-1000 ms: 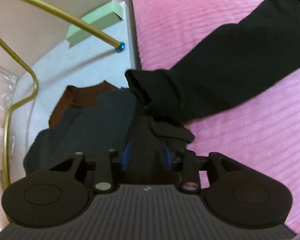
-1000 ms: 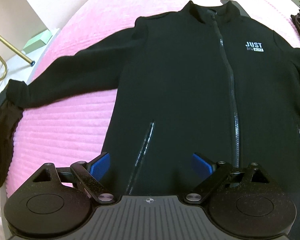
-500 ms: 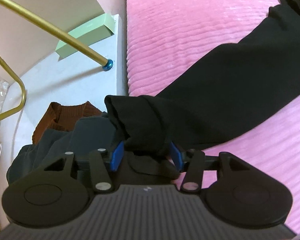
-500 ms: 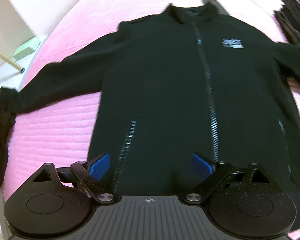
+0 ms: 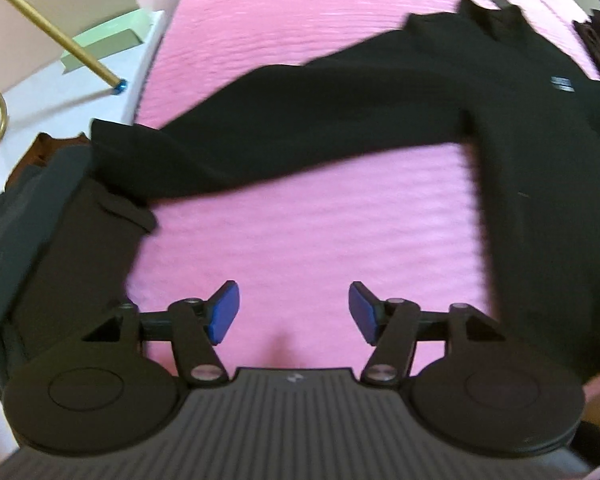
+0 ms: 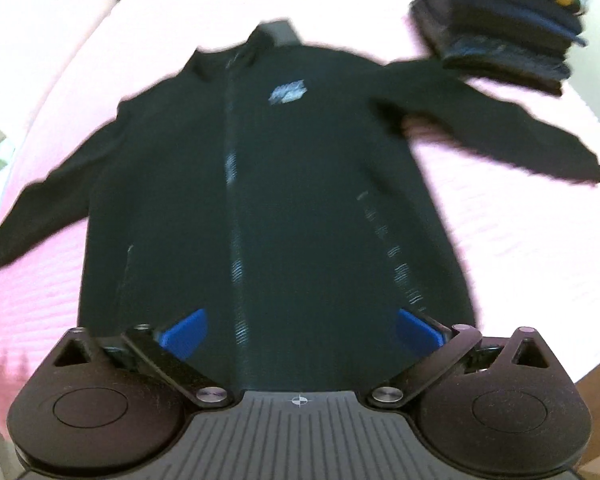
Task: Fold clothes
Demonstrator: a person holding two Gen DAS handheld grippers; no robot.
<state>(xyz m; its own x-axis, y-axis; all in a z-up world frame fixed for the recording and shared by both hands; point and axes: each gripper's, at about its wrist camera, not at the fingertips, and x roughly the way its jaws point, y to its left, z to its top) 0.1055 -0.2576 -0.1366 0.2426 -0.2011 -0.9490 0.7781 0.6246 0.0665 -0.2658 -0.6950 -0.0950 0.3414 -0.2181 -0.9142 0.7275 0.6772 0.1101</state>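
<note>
Black jacket (image 6: 276,200), spread flat, unfolded, on pink bed (image 5: 320,240).
Both tools empty: left tool (image 5: 294,312) jaws just opening; right tool (image 6: 300,330) jaws wide apart, just opening; folded stack (image 6: 500,40) far right; folding not begun.

soft, even indoor light with faint shadows; both fisheye views bend strongly at the edges, motion blur smears the black jacket (image 6: 268,184), and the pink cover (image 6: 512,240) looks washed out.

- We see the jacket (image 6: 276,184) lying flat on the bed cover (image 6: 520,248), sleeves spread to both sides.
- Beyond the jacket's right sleeve sits a stack of folded clothes (image 6: 500,28).
- At its left cuff (image 5: 112,148), off the bed's edge, a clothes heap (image 5: 28,216) lies beside a metal rack (image 5: 56,36).
</note>
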